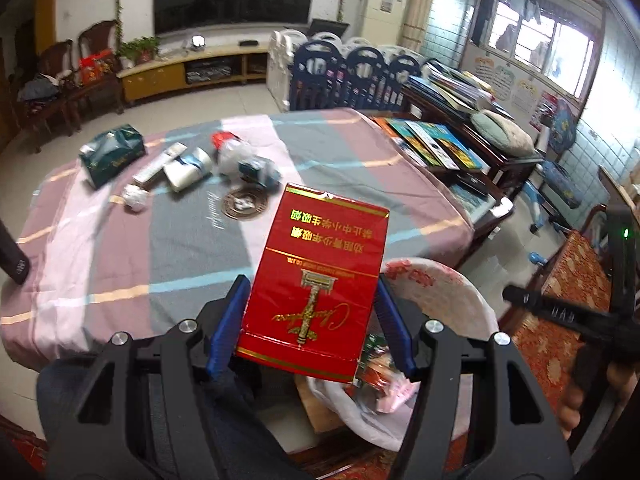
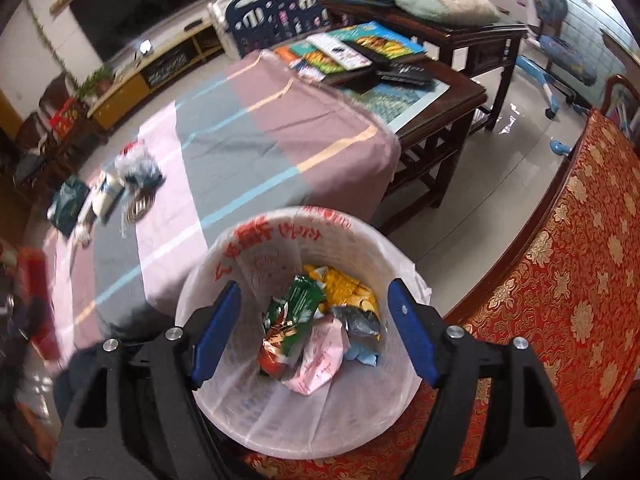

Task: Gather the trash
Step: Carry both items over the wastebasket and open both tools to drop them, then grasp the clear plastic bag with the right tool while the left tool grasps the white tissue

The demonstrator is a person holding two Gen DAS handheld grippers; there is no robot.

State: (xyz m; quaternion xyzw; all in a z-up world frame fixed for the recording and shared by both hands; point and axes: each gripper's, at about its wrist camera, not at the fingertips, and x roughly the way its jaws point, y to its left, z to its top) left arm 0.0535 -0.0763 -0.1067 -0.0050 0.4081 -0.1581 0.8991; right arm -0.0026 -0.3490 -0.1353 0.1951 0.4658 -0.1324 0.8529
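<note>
My left gripper (image 1: 310, 320) is clamped on the red cigarette pack (image 1: 316, 276), blue pads pressed to both its long sides, and holds it in the air just beside the trash bin (image 1: 452, 300), over the near edge of the table (image 1: 192, 256). My right gripper (image 2: 314, 328) hangs over the bin's mouth with its fingers spread wide and nothing between them. Inside the bin's white liner (image 2: 240, 264) I see a green wrapper (image 2: 298, 304), yellow packaging (image 2: 352, 288) and pink paper (image 2: 320, 364). Farther back on the striped cloth lie a dark green pouch (image 1: 110, 154), a white tube (image 1: 160, 164), a crumpled paper ball (image 1: 135, 197), a clear plastic bag (image 1: 244, 162) and a round coaster (image 1: 244, 203). A red brocade seat (image 2: 560, 300) sits tight against the bin on the right.
</note>
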